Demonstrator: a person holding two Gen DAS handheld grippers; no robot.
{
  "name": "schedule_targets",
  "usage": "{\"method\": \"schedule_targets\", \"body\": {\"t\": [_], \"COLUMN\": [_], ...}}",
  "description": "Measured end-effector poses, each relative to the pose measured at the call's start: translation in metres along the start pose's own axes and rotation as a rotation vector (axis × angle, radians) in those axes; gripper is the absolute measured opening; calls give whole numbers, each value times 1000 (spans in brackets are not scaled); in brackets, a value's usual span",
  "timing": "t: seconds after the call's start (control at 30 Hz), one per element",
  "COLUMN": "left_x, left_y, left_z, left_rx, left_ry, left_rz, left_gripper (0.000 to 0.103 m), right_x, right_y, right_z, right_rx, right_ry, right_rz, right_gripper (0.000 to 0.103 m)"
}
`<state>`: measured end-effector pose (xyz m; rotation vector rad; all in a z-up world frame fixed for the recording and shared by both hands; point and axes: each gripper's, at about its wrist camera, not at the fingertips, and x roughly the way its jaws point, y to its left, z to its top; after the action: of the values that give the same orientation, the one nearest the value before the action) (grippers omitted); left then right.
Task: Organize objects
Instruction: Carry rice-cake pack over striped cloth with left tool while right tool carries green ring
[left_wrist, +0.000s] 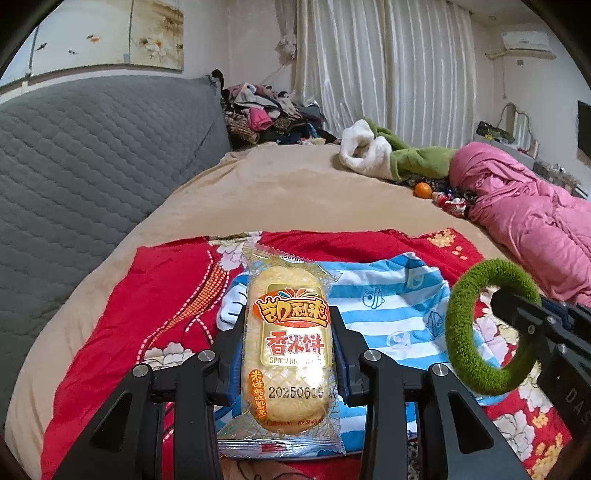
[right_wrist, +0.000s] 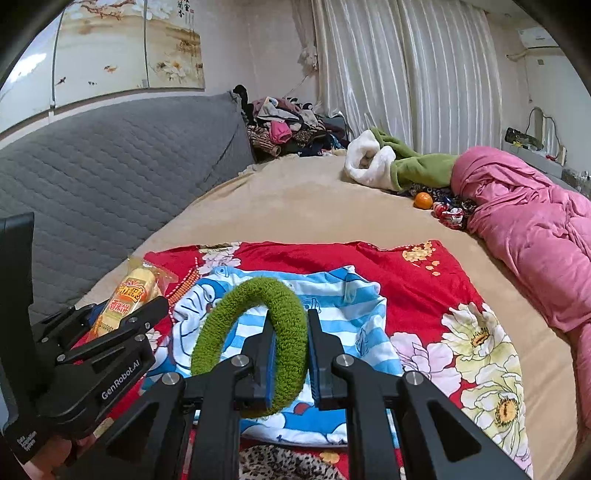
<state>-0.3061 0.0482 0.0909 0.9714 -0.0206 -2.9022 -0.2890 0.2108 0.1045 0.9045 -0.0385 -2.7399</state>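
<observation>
Black left gripper, silver screws, blue-padded jaws

I am seeing a glossy plastic snack wrapper, a fuzzy green hair band and matt black plastic fingers.

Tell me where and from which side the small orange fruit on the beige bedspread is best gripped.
Grip the orange across its widest middle, coming from above or from the open beige bedspread on its near-left side. It is round, so any pair of opposite sides works, but the green-and-white garment lies behind it and the red wrappers crowd its right. Both grippers are already full.
</observation>
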Motion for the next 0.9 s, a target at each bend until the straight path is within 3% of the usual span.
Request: {"method": "schedule_targets", "body": {"t": [0.47, 0.9], "left_x": [56, 114], "left_y": [3, -16], "left_z": [-1, -15], "left_rx": [-3, 8], "left_ry": [40, 112], "left_rz": [21, 17], "left_gripper": [39, 39], "right_x": [47, 106], "right_y": [-7, -14], "right_z": [15, -1], "right_rx": [7, 7], "right_ry": [12, 84], "right_rz": [-19, -45], "right_gripper": [14, 14]}}
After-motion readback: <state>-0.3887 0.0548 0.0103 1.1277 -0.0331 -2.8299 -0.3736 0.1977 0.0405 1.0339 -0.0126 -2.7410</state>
